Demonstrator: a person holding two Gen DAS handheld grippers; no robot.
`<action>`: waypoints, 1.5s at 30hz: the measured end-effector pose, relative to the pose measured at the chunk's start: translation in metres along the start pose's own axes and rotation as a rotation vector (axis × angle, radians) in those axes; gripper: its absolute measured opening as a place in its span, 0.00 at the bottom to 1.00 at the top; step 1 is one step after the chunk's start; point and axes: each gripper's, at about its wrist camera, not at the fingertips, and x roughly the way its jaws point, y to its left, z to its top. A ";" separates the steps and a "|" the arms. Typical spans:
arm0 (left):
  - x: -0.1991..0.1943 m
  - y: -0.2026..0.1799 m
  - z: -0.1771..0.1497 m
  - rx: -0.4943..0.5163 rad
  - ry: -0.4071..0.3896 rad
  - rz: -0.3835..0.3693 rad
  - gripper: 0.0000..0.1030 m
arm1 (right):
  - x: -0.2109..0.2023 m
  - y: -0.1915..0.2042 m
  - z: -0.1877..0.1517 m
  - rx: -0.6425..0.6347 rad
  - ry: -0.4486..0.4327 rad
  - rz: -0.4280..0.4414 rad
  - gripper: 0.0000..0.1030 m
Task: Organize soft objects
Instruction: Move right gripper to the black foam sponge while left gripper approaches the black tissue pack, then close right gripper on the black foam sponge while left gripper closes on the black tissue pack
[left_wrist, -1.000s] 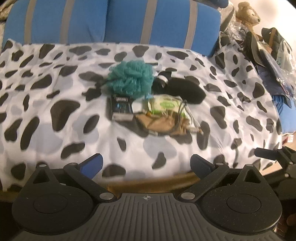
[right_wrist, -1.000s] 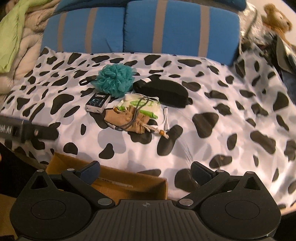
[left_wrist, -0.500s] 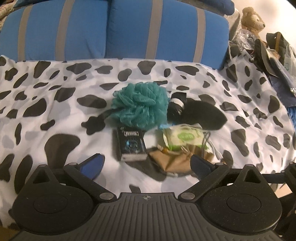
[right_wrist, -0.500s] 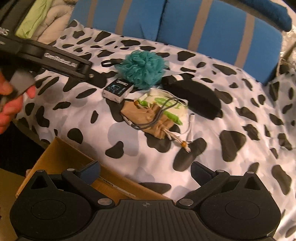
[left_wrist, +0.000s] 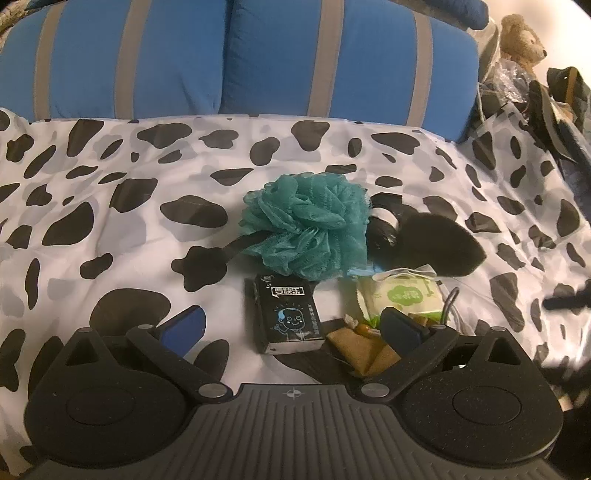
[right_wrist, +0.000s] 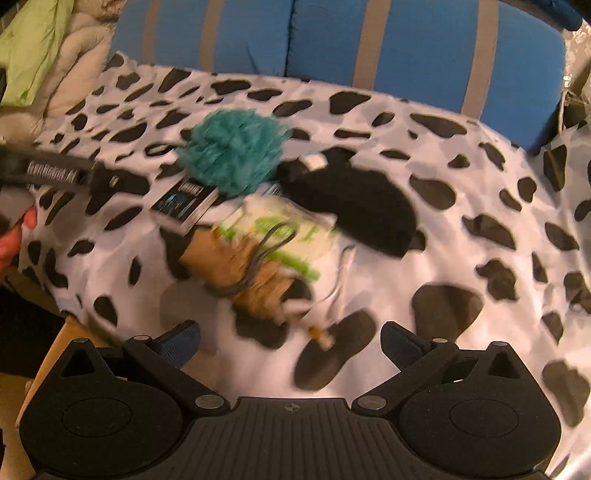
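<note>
On the cow-print bed (left_wrist: 110, 206), in the left wrist view, a small heap of things lies just ahead of the left hand-held gripper (left_wrist: 291, 325), whose jaws stand wide with nothing between them. A teal loofah (left_wrist: 306, 225) sits at the back of the heap, touching a black pouch (left_wrist: 436, 247) to its right. In front of the loofah lies a black tissue pack (left_wrist: 288, 314), and just right of it a green-and-white wipes pack (left_wrist: 402, 295) resting partly on a tan drawstring bag (left_wrist: 362, 350). The gripper's right finger (left_wrist: 400, 326) overlaps the bag and wipes in this view; contact cannot be told. Blue cushions (left_wrist: 147, 62) with grey stripes line the far edge, and a teddy bear (left_wrist: 522, 40) sits at the upper right.

From the right wrist view, which is blurred, the right hand-held gripper (right_wrist: 290, 341) is also spread wide and empty, hovering near the bed's front edge. The loofah (right_wrist: 236, 151), tissue pack (right_wrist: 184, 203), wipes (right_wrist: 280, 229), bag (right_wrist: 236, 266) and pouch (right_wrist: 358, 206) lie together ahead of it. A cardboard box (right_wrist: 48, 354) shows at the lower left.
</note>
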 end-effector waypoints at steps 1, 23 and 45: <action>0.001 0.001 0.001 0.001 0.003 0.001 1.00 | -0.002 -0.009 0.005 -0.001 -0.013 0.008 1.00; 0.012 0.013 0.012 -0.028 0.064 -0.011 1.00 | 0.035 -0.111 0.051 0.113 -0.041 -0.056 1.00; 0.020 0.030 0.005 -0.060 0.130 -0.044 1.00 | 0.118 -0.064 0.088 -0.023 0.089 -0.044 0.69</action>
